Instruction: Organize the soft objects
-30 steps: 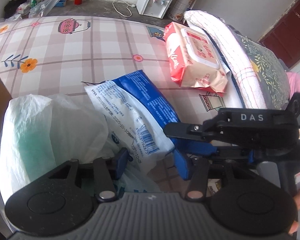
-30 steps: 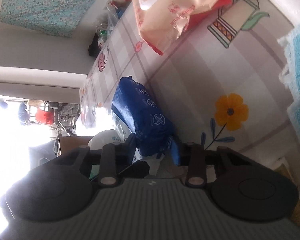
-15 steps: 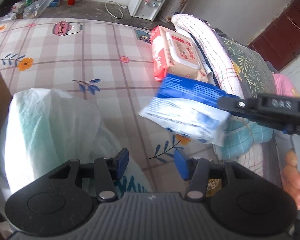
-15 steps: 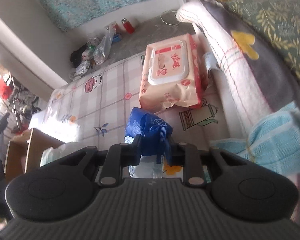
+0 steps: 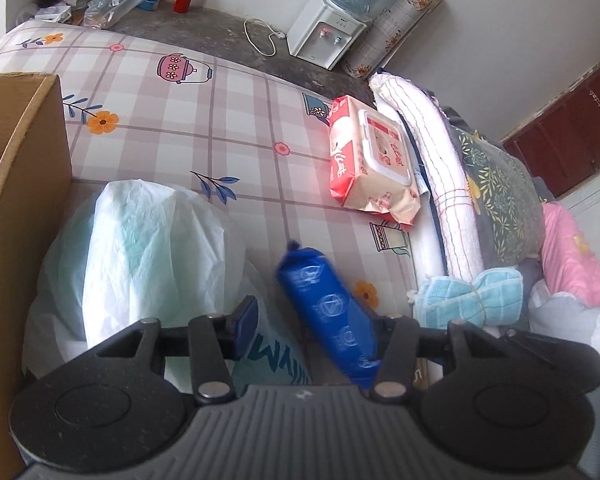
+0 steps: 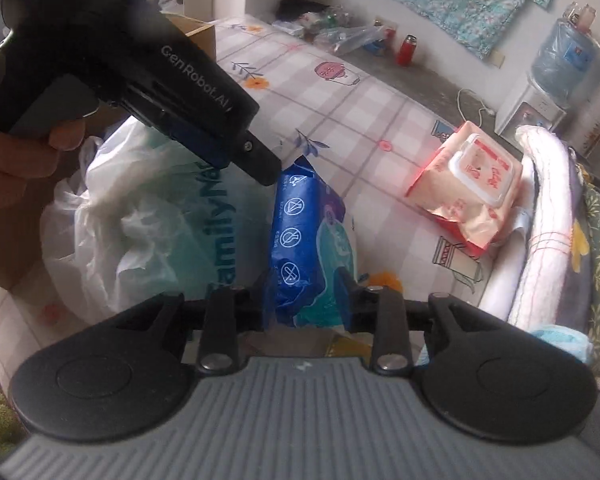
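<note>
Blue tissue pack [image 6: 300, 240] held above the bed [image 6: 340, 92], pinched in right tool [image 6: 304, 300], jaws just widened | left tool [image 5: 308, 320] half-open, empty, beside white plastic bag [image 5: 140, 248] | risk: loosened pinch, slick wrapper slips out.

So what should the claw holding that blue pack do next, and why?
Probably carry the blue pack left toward the cardboard box. The right gripper has it pinched between its fingers, lifted above the bedsheet, while the left gripper is open, holding nothing, beside the white bag.
</note>
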The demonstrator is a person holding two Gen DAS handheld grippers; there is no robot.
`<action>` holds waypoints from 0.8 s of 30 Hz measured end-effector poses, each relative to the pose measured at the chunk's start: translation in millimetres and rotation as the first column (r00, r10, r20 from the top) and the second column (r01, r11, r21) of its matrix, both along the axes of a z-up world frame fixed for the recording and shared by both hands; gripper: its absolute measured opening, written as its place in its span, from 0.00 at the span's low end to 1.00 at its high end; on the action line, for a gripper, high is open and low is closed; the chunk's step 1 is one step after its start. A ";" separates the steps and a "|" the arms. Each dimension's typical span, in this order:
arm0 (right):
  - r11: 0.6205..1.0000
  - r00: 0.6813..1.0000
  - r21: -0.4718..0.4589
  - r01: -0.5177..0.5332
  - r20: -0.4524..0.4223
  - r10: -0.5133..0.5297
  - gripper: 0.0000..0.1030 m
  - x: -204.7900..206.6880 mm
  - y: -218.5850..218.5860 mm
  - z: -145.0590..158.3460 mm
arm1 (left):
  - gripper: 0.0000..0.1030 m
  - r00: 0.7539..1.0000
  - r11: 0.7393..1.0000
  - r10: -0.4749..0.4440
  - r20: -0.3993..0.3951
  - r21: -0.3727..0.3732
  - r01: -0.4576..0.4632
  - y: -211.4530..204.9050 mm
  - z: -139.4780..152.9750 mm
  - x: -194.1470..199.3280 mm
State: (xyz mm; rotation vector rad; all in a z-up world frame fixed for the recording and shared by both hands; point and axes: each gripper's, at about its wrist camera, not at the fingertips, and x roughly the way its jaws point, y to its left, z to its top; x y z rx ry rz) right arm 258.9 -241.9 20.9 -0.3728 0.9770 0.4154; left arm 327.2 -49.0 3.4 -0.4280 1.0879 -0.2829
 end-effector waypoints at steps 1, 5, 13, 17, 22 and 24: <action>0.999 1.000 0.043 0.014 -0.011 -0.013 0.35 -0.4 -4.6 2.8 | 0.50 1.000 1.000 -0.003 0.000 0.001 0.003 -0.5 0.5 -1.0; 0.938 0.985 0.303 0.168 -0.082 -0.150 0.52 0.6 -39.5 15.3 | 0.51 1.000 1.000 -0.007 -0.001 0.003 0.007 0.3 1.6 -5.6; 0.618 0.813 0.529 0.582 -0.375 -0.445 0.58 37.9 -128.1 -29.0 | 0.49 1.000 0.999 -0.012 0.009 -0.031 0.012 2.2 8.5 -14.2; 0.546 0.775 0.550 0.631 -0.437 -0.456 0.58 47.8 -137.5 -51.2 | 0.49 0.998 0.996 -0.046 0.035 -0.074 0.048 -2.6 17.0 -20.4; 0.514 0.757 0.556 0.653 -0.488 -0.434 0.58 67.0 -132.6 -72.5 | 0.49 0.996 0.989 -0.085 -0.038 -0.125 0.080 -21.3 -3.2 -16.9; 0.499 0.744 0.552 0.668 -0.511 -0.430 0.58 74.4 -131.3 -82.1 | 0.49 0.993 0.990 -0.086 -0.076 -0.114 0.077 -27.7 -16.6 -12.7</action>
